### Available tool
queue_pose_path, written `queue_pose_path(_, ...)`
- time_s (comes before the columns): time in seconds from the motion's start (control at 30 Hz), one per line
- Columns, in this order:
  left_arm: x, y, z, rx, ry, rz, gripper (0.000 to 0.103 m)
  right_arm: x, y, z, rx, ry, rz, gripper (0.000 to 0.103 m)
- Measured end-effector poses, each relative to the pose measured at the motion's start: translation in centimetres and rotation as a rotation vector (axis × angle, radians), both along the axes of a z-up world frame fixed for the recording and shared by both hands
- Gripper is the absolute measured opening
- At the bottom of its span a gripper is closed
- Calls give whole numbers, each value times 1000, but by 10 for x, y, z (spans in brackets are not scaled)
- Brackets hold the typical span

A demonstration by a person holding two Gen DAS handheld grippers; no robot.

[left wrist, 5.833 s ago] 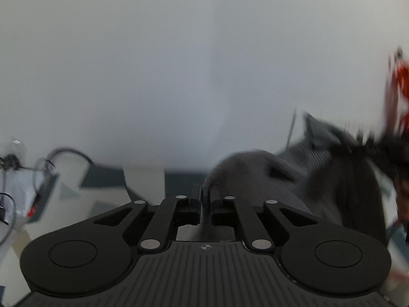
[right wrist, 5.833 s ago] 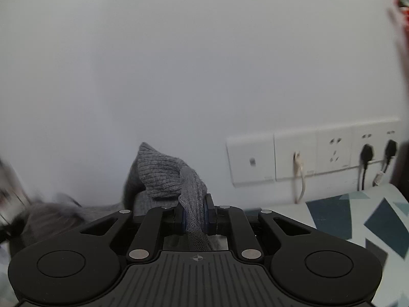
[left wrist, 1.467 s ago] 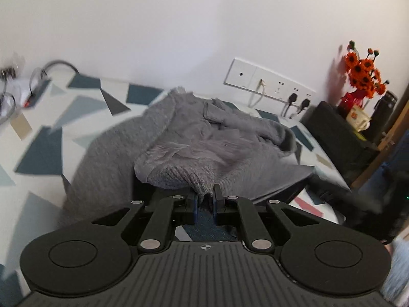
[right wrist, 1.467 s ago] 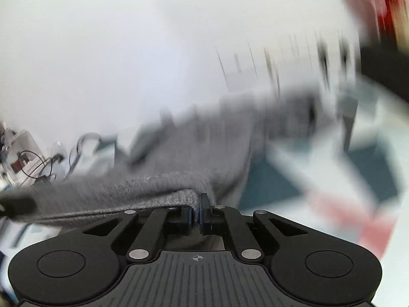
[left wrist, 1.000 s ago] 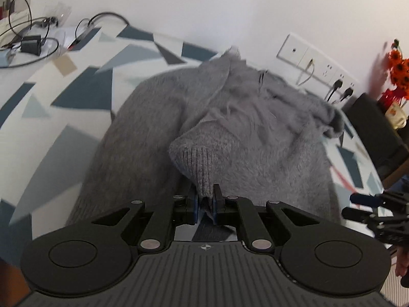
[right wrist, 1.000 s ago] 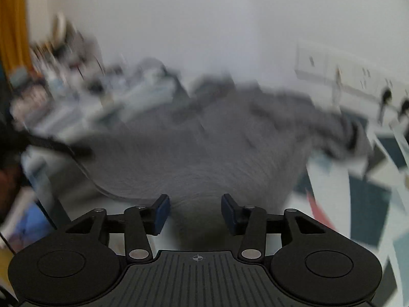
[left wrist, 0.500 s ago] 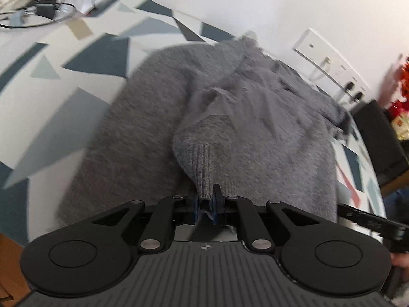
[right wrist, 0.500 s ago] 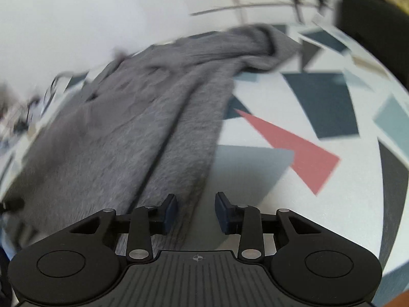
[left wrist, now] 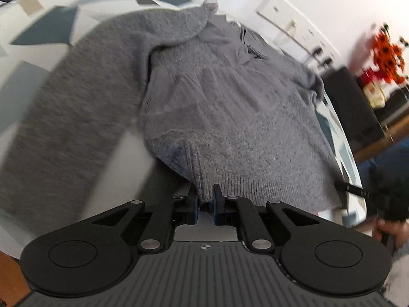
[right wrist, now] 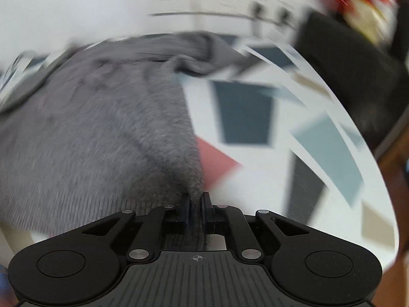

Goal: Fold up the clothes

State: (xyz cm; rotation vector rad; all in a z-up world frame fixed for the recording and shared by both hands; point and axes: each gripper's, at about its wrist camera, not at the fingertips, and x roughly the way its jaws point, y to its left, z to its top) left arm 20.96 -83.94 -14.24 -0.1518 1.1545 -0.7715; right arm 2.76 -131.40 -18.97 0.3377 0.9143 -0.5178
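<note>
- A grey knit sweater point(left wrist: 225, 117) is seen spread across a table point(left wrist: 30, 51) covered in a white cloth with blue and grey geometric patches; one sleeve is stretched out toward 8 o'clock in the left wrist view.
- The ribbed hem of the sweater is pinched between the closed jaws of the left gripper point(left wrist: 205, 200), at 6 o'clock of the garment.
- In the blurred right wrist view, the sweater's edge is clamped by the right gripper point(right wrist: 195, 209), whose jaws are drawn together on the fabric; the garment point(right wrist: 102, 117) is spread away toward 10 o'clock.
- A red triangle patch point(right wrist: 214, 161) is shown just beside the sweater's edge, at 1 o'clock of the right gripper.
- A row of wall sockets point(left wrist: 294, 25) is visible behind the table at 1 o'clock, with orange flowers point(left wrist: 388, 51) at 2 o'clock.
</note>
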Motion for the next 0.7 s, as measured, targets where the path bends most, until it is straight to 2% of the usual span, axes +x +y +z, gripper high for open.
queue_pose_path(0.1, -4, -3, 1, 31, -5, -14, 12, -18, -1, 0, 62, -9, -64, 7)
queue_pose_path(0.2, -5, 3, 2, 59, 21, 9, 13, -26, 9, 0, 96, -3, -69, 9)
queue_pose_path(0.3, -5, 9, 6, 86, 33, 29, 27, -25, 13, 5, 98, 25, -85, 14)
queue_pose_path(0.37, -3, 20, 17, 85, -2, 76, 41, -18, 6, 3, 115, 32, -115, 14)
queue_pose_path(0.43, 2, 37, 27, 41, -36, 154, 44, -14, -1, 0, 120, 35, -132, 13)
queue_pose_path(0.53, 17, 47, 23, 51, -22, 210, 43, -10, -4, -3, 95, 31, -139, 13)
queue_pose_path(0.6, 20, 43, 14, 91, 9, 198, 43, -11, -8, -4, 100, 10, -185, 13)
queue_pose_path(0.7, 7, 28, 9, 105, -10, 153, 43, -21, -17, -6, 209, -87, -333, 20)
